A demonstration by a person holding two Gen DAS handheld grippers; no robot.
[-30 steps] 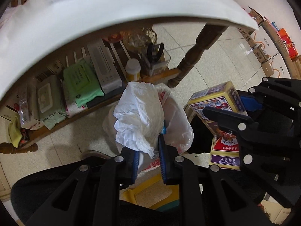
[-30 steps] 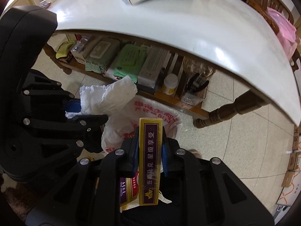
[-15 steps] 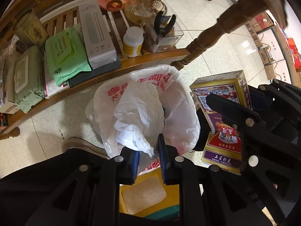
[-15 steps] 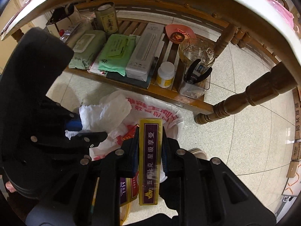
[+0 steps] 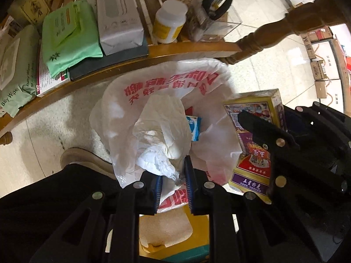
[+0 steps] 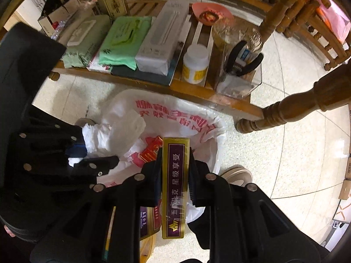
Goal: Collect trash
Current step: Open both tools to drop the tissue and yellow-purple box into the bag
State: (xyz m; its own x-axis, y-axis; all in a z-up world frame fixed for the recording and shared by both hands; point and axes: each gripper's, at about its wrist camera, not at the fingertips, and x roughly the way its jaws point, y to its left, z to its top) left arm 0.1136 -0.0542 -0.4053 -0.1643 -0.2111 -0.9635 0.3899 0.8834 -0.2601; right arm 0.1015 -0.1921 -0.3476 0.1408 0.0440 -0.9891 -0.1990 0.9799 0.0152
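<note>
My left gripper (image 5: 173, 171) is shut on a crumpled white tissue and plastic wad (image 5: 161, 135) and holds it over the mouth of a white trash bag with red print (image 5: 171, 83). My right gripper (image 6: 175, 153) is shut on a gold and purple card box (image 6: 175, 182), also over the bag (image 6: 175, 109). The box shows at the right in the left wrist view (image 5: 254, 142). Inside the bag lie a small blue and white packet (image 5: 195, 127) and a red packet (image 6: 151, 151). The left gripper with its wad (image 6: 114, 131) shows at the left of the right wrist view.
A wooden lower shelf (image 6: 153, 85) behind the bag holds wipe packs, a white box, a pill bottle (image 6: 195, 63) and pliers in a clear holder. A turned table leg (image 6: 285, 109) stands to the right. A shoe (image 5: 81, 157) rests on the tiled floor. Cardboard boxes line the far right.
Both grippers have dropped from table-top height below the table edge, down and closer to the trash bag, each still holding its item. The bag's inside has come into view.
</note>
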